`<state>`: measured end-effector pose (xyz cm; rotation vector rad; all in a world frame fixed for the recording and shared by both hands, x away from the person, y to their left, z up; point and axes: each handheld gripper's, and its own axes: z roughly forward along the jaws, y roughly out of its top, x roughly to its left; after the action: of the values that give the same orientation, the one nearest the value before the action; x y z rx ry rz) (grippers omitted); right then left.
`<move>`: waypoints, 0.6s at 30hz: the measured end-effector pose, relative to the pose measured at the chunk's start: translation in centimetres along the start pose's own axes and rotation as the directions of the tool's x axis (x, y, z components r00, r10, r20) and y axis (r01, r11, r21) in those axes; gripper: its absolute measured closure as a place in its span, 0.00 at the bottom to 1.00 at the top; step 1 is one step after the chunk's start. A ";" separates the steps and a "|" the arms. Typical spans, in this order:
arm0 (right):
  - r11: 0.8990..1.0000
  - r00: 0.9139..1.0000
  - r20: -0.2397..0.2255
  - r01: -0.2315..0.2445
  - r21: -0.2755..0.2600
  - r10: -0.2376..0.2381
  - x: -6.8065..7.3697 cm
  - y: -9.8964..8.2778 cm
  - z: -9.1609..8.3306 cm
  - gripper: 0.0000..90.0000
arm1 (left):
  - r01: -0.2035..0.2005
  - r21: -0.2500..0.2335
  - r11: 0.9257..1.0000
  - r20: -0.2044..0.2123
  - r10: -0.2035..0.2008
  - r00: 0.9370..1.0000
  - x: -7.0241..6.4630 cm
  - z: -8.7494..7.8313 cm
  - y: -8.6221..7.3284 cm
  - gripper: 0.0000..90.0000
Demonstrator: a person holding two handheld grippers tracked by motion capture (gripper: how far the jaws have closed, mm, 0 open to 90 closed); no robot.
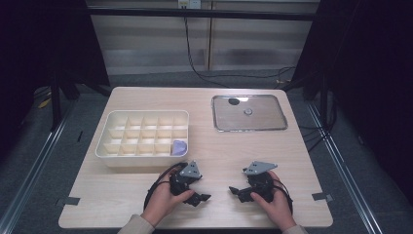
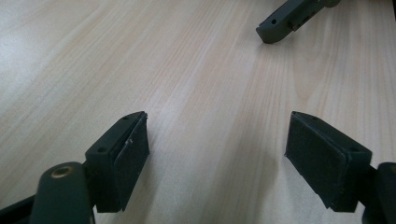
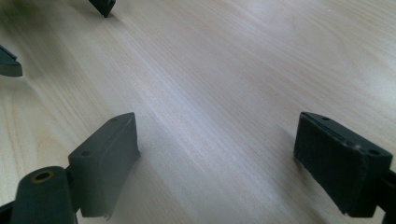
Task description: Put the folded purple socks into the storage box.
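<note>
So the wooden table (image 1: 146,195) has two big things on it: a cream compartment box (image 1: 142,135) on the left and a shiny metal tray (image 1: 249,113) over on the right, well apart. One corner cell of the box, the one nearest the person on its right end, holds a small purple thing (image 1: 179,146). The tray carries a small round piece (image 1: 248,111) and a dark blob (image 1: 234,101); too tiny to tell what they are, maybe a washer and a cap.

Both grippers rest low at the near edge, tips pointing inward at each other. The left gripper (image 1: 201,198) has its jaws spread wide with nothing between them, same for the right gripper (image 1: 235,191). Hands wrap the handles from behind, wrists flat.

Looks like sorting tray bits into cells. I'd say lift the right one first, come down on the round piece from straight above, and pinch gently so it doesn't skate on the metal.
</note>
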<state>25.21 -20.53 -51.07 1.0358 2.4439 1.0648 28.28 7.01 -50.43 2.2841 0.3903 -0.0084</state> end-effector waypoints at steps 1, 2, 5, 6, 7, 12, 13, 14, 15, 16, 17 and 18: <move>1.000 1.000 0.000 0.000 0.000 0.000 0.0 0.0 0.0 0.15 | -0.001 -0.003 1.000 -0.003 0.001 1.000 0.0 0.0 -0.1 0.23; 1.000 1.000 0.000 0.000 -0.001 0.000 0.0 0.0 0.0 0.15 | -0.005 -0.009 1.000 -0.006 0.005 1.000 -0.1 0.0 -0.1 0.23; 1.000 1.000 0.000 0.000 0.000 0.000 0.0 0.0 0.0 0.15 | 0.004 -0.033 0.999 -0.003 -0.004 1.000 -0.1 0.0 -0.4 0.22; 1.000 1.000 0.000 0.000 -0.001 0.000 0.0 0.0 0.0 0.15 | 0.006 -0.036 0.999 -0.008 -0.006 1.000 -0.1 0.0 -0.5 0.22; 1.000 1.000 0.000 0.000 -0.001 0.000 0.0 0.0 0.0 0.15 | 0.002 -0.040 0.999 -0.007 -0.002 1.000 -0.1 0.0 -0.5 0.22; 1.000 1.000 0.000 0.000 0.000 0.000 0.0 0.0 0.0 0.15 | -0.011 -0.031 0.999 -0.024 0.010 1.000 -0.4 0.1 -0.5 0.22; 1.000 1.000 0.001 -0.001 0.000 0.001 0.0 0.0 0.0 0.15 | -0.016 -0.033 0.999 -0.026 0.016 1.000 -0.4 0.1 -0.5 0.22; 1.000 1.000 0.000 0.000 -0.001 0.000 0.0 0.0 0.0 0.15 | -0.024 -0.030 0.999 -0.029 0.023 0.999 -0.4 0.1 -0.5 0.22; 1.000 1.000 0.000 0.000 0.000 0.000 0.0 0.0 0.0 0.15 | -0.029 -0.028 0.999 -0.036 0.028 0.999 -0.5 0.2 -0.5 0.21; 1.000 1.000 0.000 0.000 -0.001 0.000 0.0 0.0 0.0 0.15 | -0.037 -0.016 0.999 -0.040 0.037 0.999 -0.5 0.1 -0.4 0.21; 1.000 1.000 0.000 0.000 0.000 0.000 0.0 0.0 0.0 0.15 | -0.037 -0.026 0.999 -0.039 0.036 0.999 -0.6 0.2 -0.4 0.21; 1.000 1.000 0.000 0.000 0.000 0.000 0.0 0.0 0.0 0.15 | -0.037 -0.027 0.999 -0.038 0.036 0.999 -0.6 0.2 -0.4 0.21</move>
<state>25.20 -20.52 -51.07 1.0363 2.4434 1.0651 27.59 6.96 -50.83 2.2660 0.3656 0.0585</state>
